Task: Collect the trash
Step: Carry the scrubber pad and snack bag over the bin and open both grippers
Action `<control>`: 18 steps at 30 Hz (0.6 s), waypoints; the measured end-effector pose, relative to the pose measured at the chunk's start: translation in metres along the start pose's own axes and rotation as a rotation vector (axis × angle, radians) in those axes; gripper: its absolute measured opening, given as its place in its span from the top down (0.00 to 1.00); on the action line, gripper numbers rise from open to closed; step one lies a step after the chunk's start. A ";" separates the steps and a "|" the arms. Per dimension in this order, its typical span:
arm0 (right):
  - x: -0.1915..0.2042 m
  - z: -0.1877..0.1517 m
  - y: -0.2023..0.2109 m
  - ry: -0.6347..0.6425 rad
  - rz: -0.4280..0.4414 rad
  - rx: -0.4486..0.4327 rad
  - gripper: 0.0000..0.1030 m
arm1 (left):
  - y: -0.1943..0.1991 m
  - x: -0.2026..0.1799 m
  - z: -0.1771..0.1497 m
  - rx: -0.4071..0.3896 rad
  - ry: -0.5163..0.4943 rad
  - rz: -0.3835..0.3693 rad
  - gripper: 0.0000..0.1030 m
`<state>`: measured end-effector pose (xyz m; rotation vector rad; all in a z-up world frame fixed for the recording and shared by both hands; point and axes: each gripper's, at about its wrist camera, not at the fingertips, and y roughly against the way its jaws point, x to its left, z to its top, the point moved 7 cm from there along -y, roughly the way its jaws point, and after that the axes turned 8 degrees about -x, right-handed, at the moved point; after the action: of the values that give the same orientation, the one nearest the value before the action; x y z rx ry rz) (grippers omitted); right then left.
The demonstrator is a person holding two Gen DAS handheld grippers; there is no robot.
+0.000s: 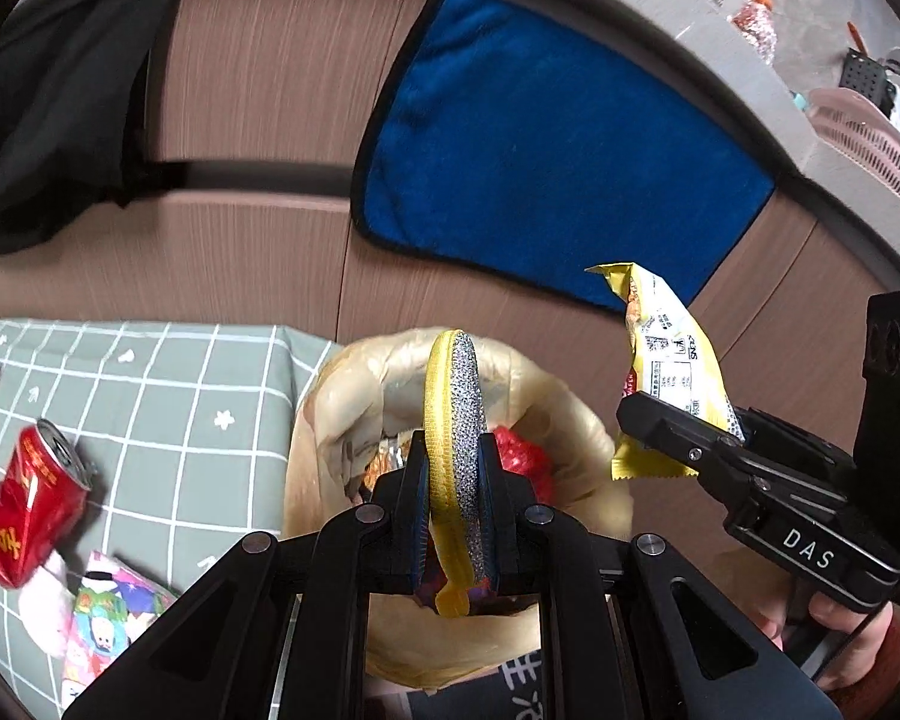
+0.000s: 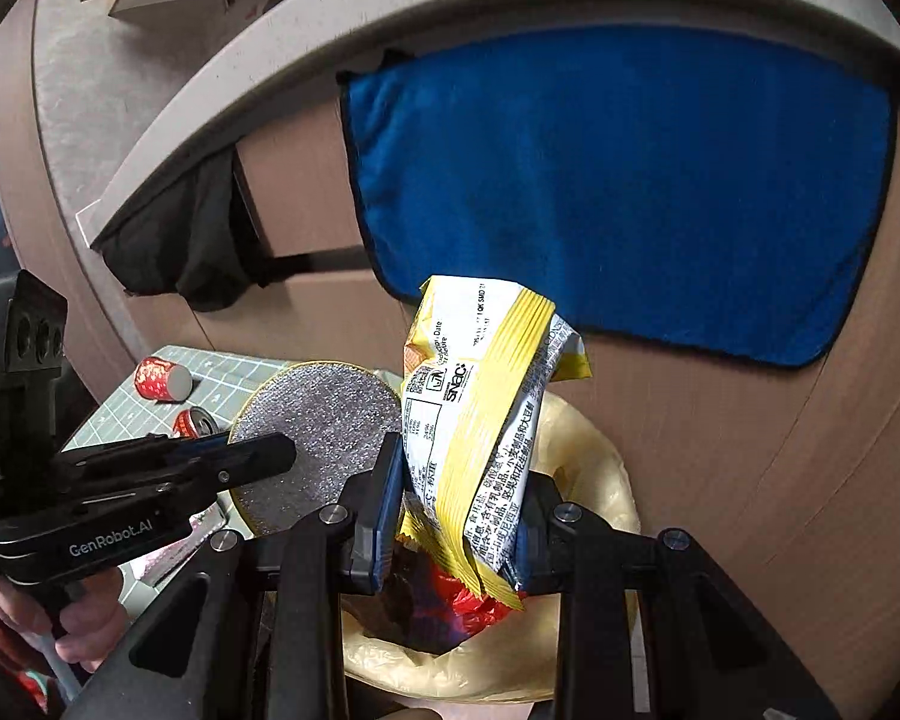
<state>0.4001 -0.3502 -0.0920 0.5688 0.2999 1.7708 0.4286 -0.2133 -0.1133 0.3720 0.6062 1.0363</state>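
Brown wood-grain cabinet fronts (image 1: 258, 90) fill the background, w/ a blue microfibre cloth (image 1: 546, 156) and a black cloth (image 1: 54, 120) hanging off the grey counter edge (image 2: 282, 78). Below both tools sits the bin lined w/ a pale yellowish plastic bag (image 1: 576, 438), red and foil wrappers already inside.

Left gripper (image 1: 453, 468) is clamped on a round scouring pad, silver glitter face w/ yellow edging (image 1: 456, 420), held on edge directly over the bag mouth. Right gripper (image 2: 459, 480) is clenched on a crumpled yellow-and-white snack wrapper (image 2: 486, 420), also above the bag opening; in the left wrist view it looks nearer the bag's right rim.

Risks, as I judge them:
- Wrapper is light and stiff — if let go near the rim it could catch the bag edge or flutter outside onto the floor.
- Bag rim looks slack and folded inward; a nudge from either tool could collapse the opening.
- Both tools are close together over the same opening, so dropping both at once invites a bump; one at a time seems safer.

Still on the grey-green grid tablecloth (image 1: 168, 396) beside the bin: a crushed red drinks can (image 1: 30, 498), a colourful printed packet (image 1: 108, 618), and a small red paper cup (image 2: 163, 379), so pickup isn't done.
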 end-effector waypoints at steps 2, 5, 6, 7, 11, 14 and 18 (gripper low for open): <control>0.001 -0.003 -0.006 -0.009 0.006 0.016 0.72 | -0.007 0.003 -0.003 0.023 0.008 0.000 0.86; 0.001 -0.010 -0.014 -0.022 0.007 0.038 0.72 | -0.011 0.007 -0.009 0.047 0.033 -0.008 0.86; 0.001 -0.011 -0.015 -0.024 0.008 0.042 0.72 | -0.012 0.008 -0.009 0.050 0.038 -0.008 0.86; 0.001 -0.013 -0.017 -0.026 0.009 0.050 0.72 | -0.013 0.008 -0.010 0.051 0.039 -0.009 0.86; 0.000 -0.018 -0.022 -0.029 0.003 0.068 0.71 | -0.013 0.011 -0.008 0.041 0.035 -0.011 0.86; -0.001 -0.021 -0.024 -0.031 -0.001 0.076 0.71 | -0.014 0.013 -0.007 0.043 0.044 -0.022 0.86; -0.006 -0.024 -0.027 -0.042 -0.013 0.085 0.70 | -0.019 0.014 -0.005 0.058 0.083 -0.084 0.82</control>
<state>0.4113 -0.3459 -0.1272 0.6627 0.3498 1.7377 0.4435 -0.2094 -0.1315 0.3527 0.7217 0.9583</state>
